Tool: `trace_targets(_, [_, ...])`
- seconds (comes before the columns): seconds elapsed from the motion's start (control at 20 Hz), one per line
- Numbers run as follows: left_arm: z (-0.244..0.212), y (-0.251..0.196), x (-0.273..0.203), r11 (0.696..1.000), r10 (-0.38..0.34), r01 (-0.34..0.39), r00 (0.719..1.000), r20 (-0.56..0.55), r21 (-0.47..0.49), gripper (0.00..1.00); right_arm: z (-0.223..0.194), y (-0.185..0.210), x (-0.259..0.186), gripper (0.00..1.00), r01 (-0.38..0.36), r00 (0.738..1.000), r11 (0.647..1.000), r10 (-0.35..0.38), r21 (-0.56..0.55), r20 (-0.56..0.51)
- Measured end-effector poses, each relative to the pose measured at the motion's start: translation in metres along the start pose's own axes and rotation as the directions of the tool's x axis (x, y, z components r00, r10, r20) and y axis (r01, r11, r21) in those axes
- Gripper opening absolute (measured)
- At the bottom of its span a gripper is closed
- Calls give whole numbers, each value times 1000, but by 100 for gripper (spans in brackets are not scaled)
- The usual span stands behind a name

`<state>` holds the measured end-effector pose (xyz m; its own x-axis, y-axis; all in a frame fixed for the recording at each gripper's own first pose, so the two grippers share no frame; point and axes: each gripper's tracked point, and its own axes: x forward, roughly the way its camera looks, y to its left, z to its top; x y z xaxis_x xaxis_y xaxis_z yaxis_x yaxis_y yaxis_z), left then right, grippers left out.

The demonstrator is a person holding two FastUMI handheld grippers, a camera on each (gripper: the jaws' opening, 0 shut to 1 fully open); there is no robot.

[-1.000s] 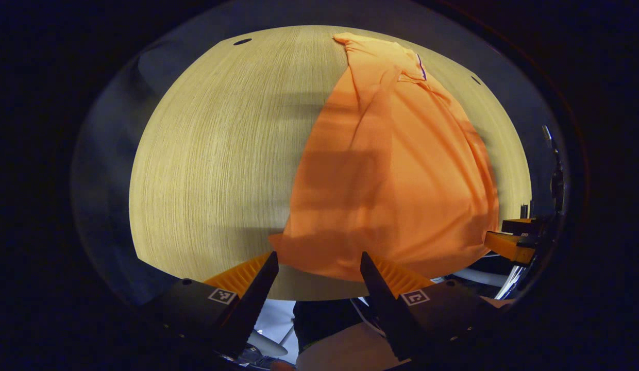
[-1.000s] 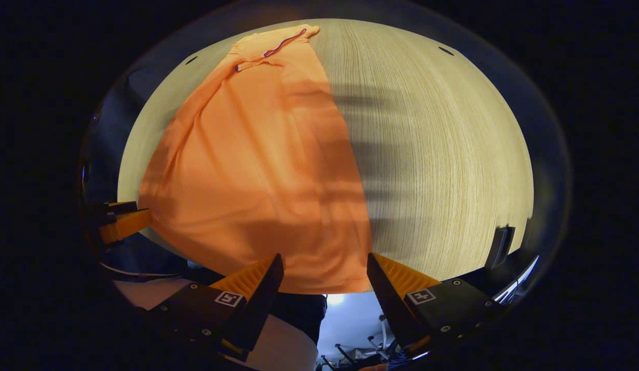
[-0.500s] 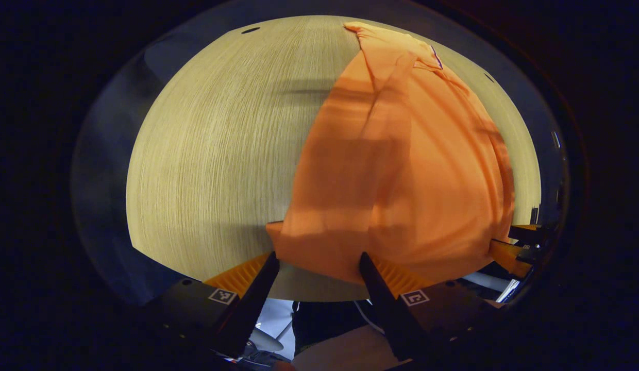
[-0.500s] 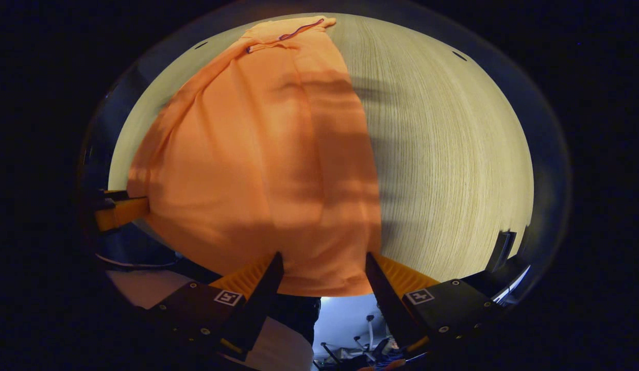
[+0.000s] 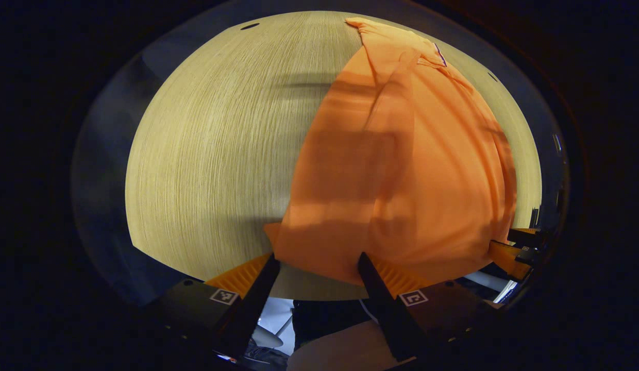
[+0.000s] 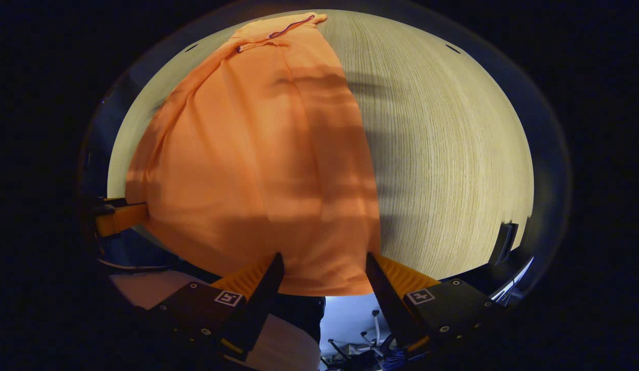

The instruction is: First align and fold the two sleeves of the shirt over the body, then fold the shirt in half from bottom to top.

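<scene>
Step in hand: judged the bottom-to-top fold; sleeves appeared already laid over the body.
Shirt (image 5: 402, 170): orange, lengthwise on the table, collar at frame top, hem at lower centre in both views.
Left gripper (image 5: 317, 265): jaws spread, hem corner between them, not pinched.
Right gripper (image 6: 324, 265): likewise spread at the other hem corner.
Next move: likely both closing on the hem, lifting evenly toward the collar.
Table (image 5: 206, 154): pale wood grain, round-edged.
Room: dim; little discernible.

Since 1.0 s ago: shirt (image 5: 402, 170) hem sits closer between the spread fingers of both grippers. Left gripper (image 5: 317, 268) and right gripper (image 6: 322, 268) advance toward the near table (image 5: 211, 154) edge; collar end sits higher in both views.
</scene>
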<state>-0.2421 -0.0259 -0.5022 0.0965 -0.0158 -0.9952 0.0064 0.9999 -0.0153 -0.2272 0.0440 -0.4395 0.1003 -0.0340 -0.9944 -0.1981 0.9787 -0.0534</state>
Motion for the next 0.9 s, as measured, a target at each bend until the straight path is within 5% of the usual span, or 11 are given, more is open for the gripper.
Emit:
trace_targets(0.1, [-1,-7,-1,1000,-2,2,1000,18,6,88,0,1,2,86,-3,1000,1000,3,-3,14])
trace_targets(0.15, [-2,-11,-3,1000,-3,3,1000,26,10,83,0,0,2,70,-6,1000,1000,6,-2,21])
trace_targets(0.2, [-2,-15,-3,1000,-6,6,999,35,22,72,0,1,2,62,-10,1000,1000,9,12,30])
trace_targets(0.35, [-1,-28,-2,997,-36,32,998,46,76,52,1,6,1,17,-64,997,995,61,76,51])
trace_targets(0.4, [-1,-32,-2,996,-47,43,998,52,73,36,0,11,1,8,-97,994,991,93,91,51])
trace_targets(0.5, [-1,-29,-2,994,-82,76,994,66,83,5,1,13,3,7,-125,990,988,118,95,71])
trace_targets(0.55, [1,-27,-2,993,-102,96,992,81,69,5,4,17,6,1,-138,989,986,132,89,68])
trace_targets(0.9, [-3,-29,-10,985,-168,164,983,70,60,1,6,15,-13,0,-173,982,981,165,89,89])
